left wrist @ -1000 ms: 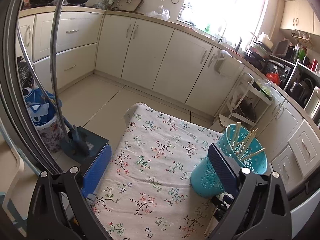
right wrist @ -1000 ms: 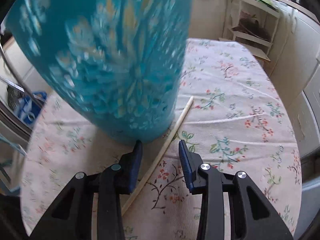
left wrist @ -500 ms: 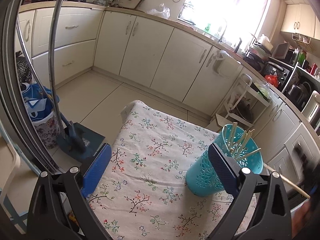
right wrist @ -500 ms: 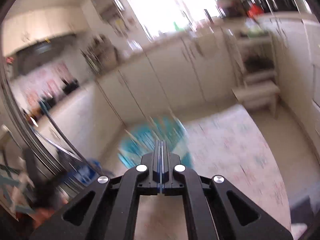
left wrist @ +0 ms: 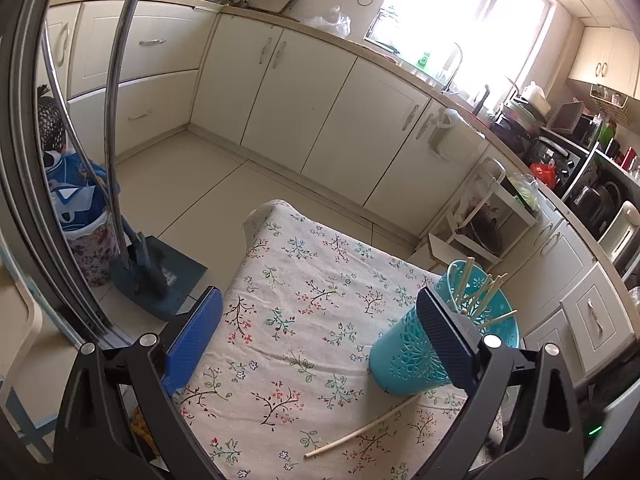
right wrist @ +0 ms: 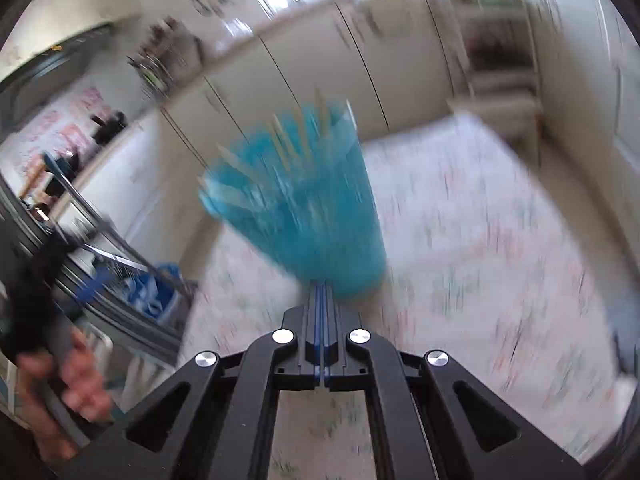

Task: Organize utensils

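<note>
A teal openwork holder (left wrist: 416, 356) stands at the right of the floral-cloth table (left wrist: 304, 304), with several pale chopsticks (left wrist: 476, 292) leaning in it. One loose chopstick (left wrist: 360, 429) lies flat on the cloth just in front of the holder. My left gripper (left wrist: 318, 294) hovers open over the cloth with nothing between its blue pads; its right finger overlaps the holder. In the blurred right wrist view the right gripper (right wrist: 322, 282) is shut, pads together with nothing visible between them, and points at the holder (right wrist: 304, 208) from a short way back.
Cream kitchen cabinets (left wrist: 320, 92) run along the far wall. A blue dustpan with a chrome pole (left wrist: 156, 276) and a bin stand on the floor left of the table. A white stool (left wrist: 476, 224) sits beyond the table. A hand (right wrist: 68, 372) grips the left tool's handle.
The right gripper shut from open astride the chopstick on the cloth, then rose and drew back from the holder. The loose chopstick now shows lying in front of the holder.
</note>
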